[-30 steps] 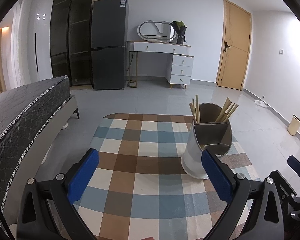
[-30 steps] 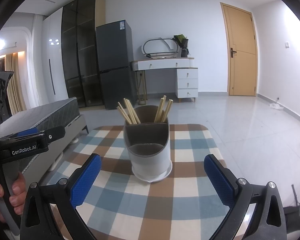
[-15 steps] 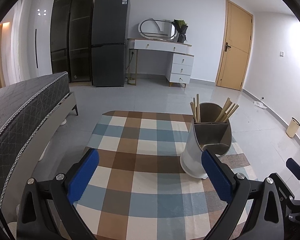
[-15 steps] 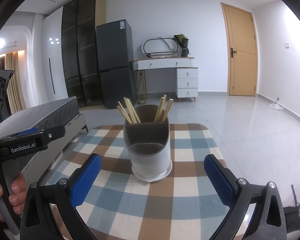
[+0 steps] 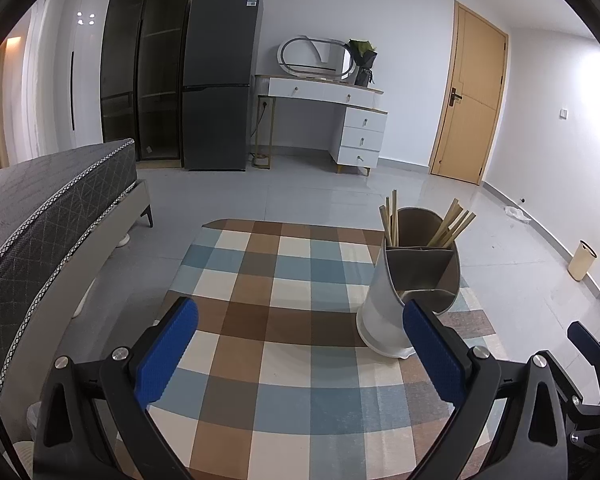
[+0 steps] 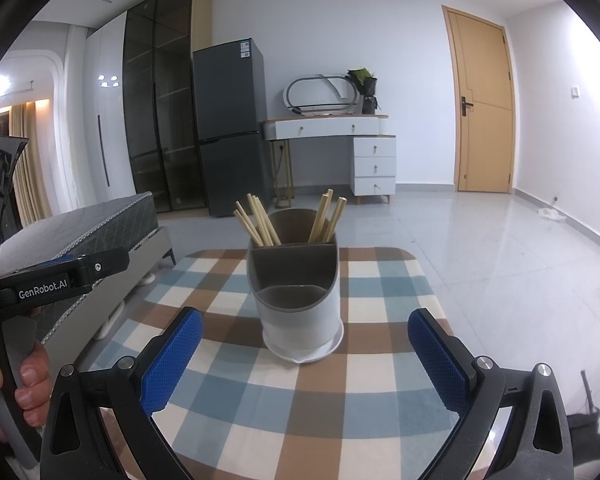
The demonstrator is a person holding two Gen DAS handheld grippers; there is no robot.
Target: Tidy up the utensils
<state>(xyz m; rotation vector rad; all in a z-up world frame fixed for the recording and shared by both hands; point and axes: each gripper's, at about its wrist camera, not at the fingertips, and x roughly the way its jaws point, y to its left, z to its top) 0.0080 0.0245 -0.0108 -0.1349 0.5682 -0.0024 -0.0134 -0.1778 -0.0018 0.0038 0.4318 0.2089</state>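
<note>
Checked cloth in brown, blue and cream covers the table in the left wrist view. On its right side stands a white holder with a grey insert, and wooden chopsticks lean in its two back compartments, while the front compartment looks empty. The left gripper hangs over the cloth with its blue pads spread wide and nothing between them; its right pad overlaps the holder's base in the picture, though contact cannot be told. A bed sits to the left, with a fridge and a desk at the far wall.

From the right wrist view, the holder stands near the middle of the cloth, the chopsticks upright in the back. The right gripper is wide open and empty, the holder just ahead of its gap. At the left edge a hand grips the handle of the left gripper.
</note>
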